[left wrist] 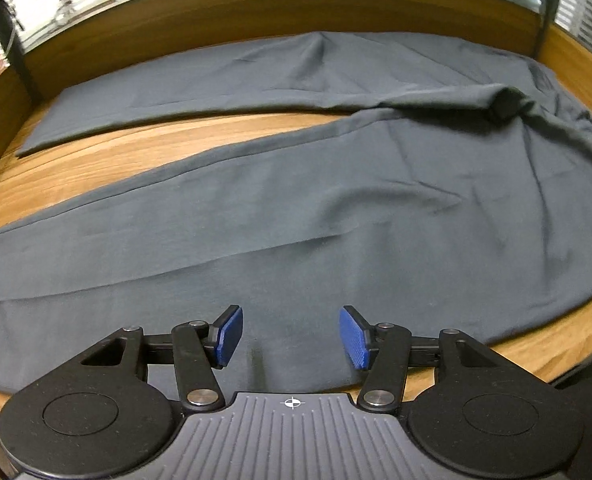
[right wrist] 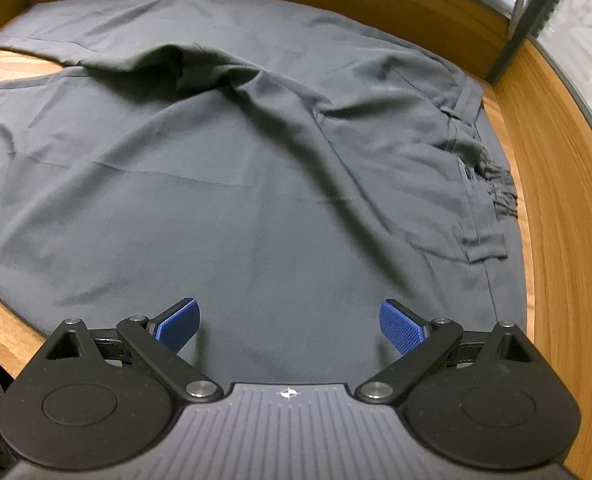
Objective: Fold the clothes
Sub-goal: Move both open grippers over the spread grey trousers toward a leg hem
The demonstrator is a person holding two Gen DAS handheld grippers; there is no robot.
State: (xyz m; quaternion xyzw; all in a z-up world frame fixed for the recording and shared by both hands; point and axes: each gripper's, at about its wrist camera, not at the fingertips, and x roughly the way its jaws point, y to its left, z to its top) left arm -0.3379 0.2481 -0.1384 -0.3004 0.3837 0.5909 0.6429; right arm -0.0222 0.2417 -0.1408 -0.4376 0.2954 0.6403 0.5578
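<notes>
The left black two-finger gripper with blue ribbed pads [left wrist: 290, 336] hangs with jaws apart and empty over dark grey cloth trousers [left wrist: 296, 208] spread on the wooden desk [left wrist: 95, 160]. The right gripper [right wrist: 289, 328] gapes wider, empty, above the trousers near the desk's near edge; their waistband lies toward the right edge.

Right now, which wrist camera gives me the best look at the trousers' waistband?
The right wrist view: the waistband runs down the right side, gathered elastic and a pocket edge visible. The left wrist view shows mainly the two legs of the trousers, with that end bunched at the far right edge.
</notes>
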